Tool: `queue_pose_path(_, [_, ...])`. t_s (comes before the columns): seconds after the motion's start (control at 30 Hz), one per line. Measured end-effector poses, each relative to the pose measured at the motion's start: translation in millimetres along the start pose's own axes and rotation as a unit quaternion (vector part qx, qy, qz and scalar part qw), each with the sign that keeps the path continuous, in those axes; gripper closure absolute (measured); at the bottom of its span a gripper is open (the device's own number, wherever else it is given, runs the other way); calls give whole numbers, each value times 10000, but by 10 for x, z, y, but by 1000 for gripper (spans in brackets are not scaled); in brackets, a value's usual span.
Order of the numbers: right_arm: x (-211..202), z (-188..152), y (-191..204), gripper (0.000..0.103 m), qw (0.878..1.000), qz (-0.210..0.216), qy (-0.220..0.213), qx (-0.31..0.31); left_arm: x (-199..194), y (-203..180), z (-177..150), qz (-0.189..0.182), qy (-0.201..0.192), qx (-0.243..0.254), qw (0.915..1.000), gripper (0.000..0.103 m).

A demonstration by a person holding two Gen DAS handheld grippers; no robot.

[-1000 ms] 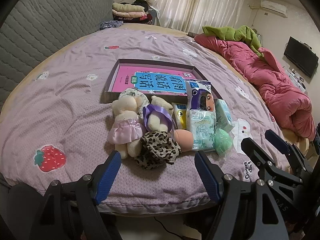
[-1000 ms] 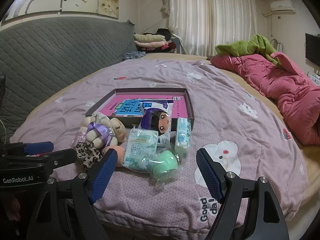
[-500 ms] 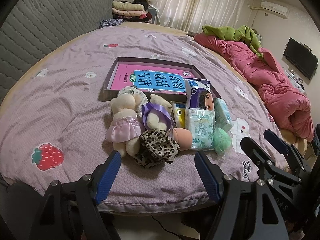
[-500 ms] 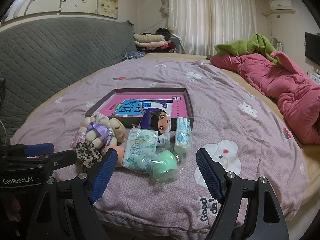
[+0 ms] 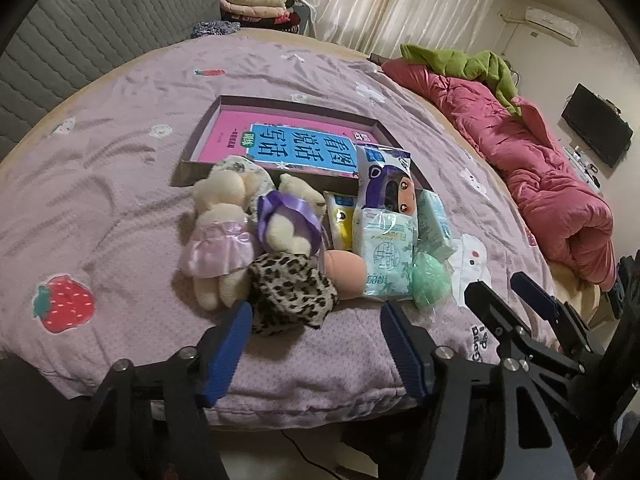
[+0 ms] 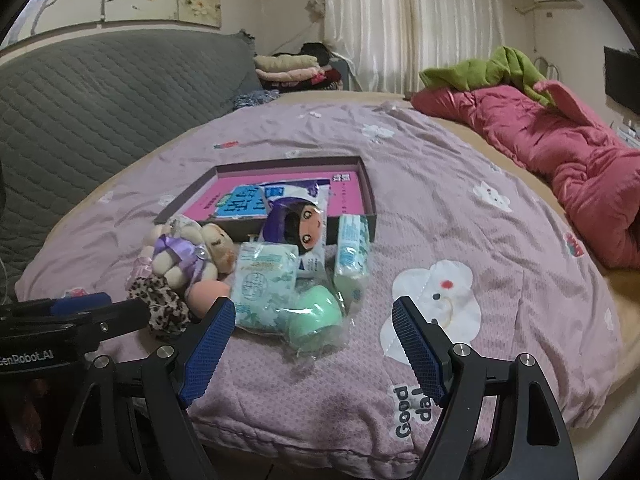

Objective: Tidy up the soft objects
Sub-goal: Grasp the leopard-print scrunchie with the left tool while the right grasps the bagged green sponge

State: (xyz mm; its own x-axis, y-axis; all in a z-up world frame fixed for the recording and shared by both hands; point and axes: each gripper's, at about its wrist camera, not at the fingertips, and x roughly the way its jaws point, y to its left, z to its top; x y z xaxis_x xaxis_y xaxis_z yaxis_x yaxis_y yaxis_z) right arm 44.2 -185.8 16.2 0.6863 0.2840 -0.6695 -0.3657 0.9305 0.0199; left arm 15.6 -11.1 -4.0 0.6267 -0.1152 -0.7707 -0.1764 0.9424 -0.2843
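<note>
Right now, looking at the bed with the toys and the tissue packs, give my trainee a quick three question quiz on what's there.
1. True or false: the leopard-print scrunchie lies inside the shallow box.
2. Which thing lies nearest the right gripper? A) the plush bear in the pink dress B) the green sponge in clear wrap C) the red quilt
3. Fill in: the book with the blue cover lies in the ______.

Key
1. False: it lies on the purple bedspread, in front of the box.
2. B
3. shallow box
</note>
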Motion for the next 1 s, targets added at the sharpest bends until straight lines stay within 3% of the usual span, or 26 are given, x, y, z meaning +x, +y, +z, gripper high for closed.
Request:
queue_pose_path(0.17, [65, -11, -94, 21, 9998, 5, 101, 157, 169, -34, 21, 37, 211, -140, 9997, 47])
queue_pose_path(0.33, [160, -24, -144, 21, 9993, 39, 264, 248, 281, -29, 57, -26, 348, -287, 9990, 65])
queue_pose_path(0.53, [359, -64, -146, 21, 9971, 279, 647, 290, 425, 65, 112, 323, 593, -581, 9960, 67])
queue_pose_path(0.7, [519, -68, -172, 21, 9953, 396, 788, 406, 526, 118, 121, 350, 664, -652, 9950, 67])
queue_pose_path(0.8, [637, -79, -184, 21, 9935, 453, 936, 452, 564, 178, 135, 266, 683, -712, 9948, 81])
queue_pose_path(0.87, [698, -93, -205, 21, 9927, 420, 1020, 486, 565, 216, 141, 203, 685, -746, 9947, 86])
queue_pose_path(1.0, [780, -95, -243, 38, 9921, 417, 1068, 509, 545, 224, 147, 175, 678, -661, 9954, 91])
